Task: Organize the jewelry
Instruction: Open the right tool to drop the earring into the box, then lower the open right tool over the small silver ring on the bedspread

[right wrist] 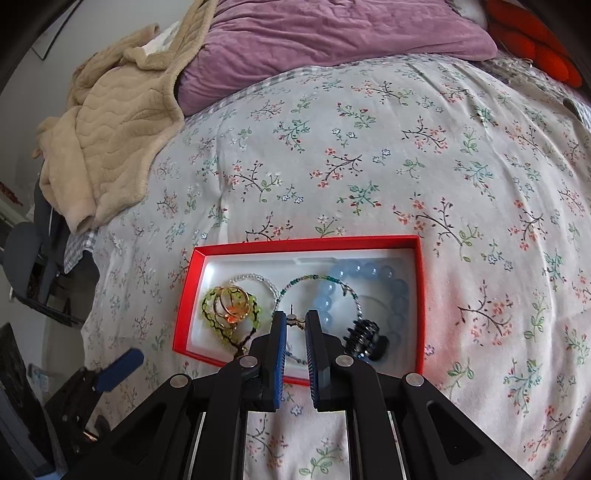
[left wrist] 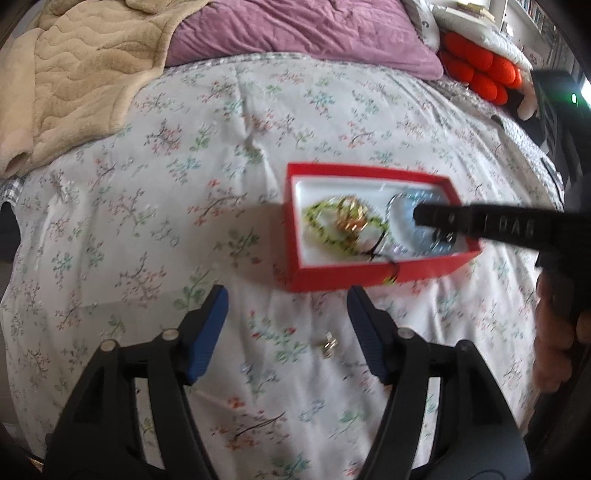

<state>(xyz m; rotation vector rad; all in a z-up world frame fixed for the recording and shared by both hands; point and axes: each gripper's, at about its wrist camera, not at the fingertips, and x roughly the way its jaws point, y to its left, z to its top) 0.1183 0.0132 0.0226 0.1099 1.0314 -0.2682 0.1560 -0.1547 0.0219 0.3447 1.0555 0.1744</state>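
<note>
bed (right wrist: 406, 155) fills both views, white floral sheet, slightly wrinkled. purple quilt (right wrist: 332, 33) across the head end, beige fleece blanket (right wrist: 110, 122) bunched at left corner, orange knotted cushion (left wrist: 480, 74) far right. red box (right wrist: 303, 245) with white lining sits on the sheet; inside: blue bead bracelet (right wrist: 369, 273), green bead bracelet (right wrist: 210, 306), gold rings (right wrist: 232, 302), thin bead chains, a dark clip (right wrist: 365, 338). small earring (left wrist: 328, 344) lies loose on sheet near the box. left gripper (left wrist: 288, 299) jaws wide apart, nothing between them, above that earring. right gripper (right wrist: 295, 321) nearly closed over the box, pinching a small earring stud (right wrist: 293, 320).
</note>
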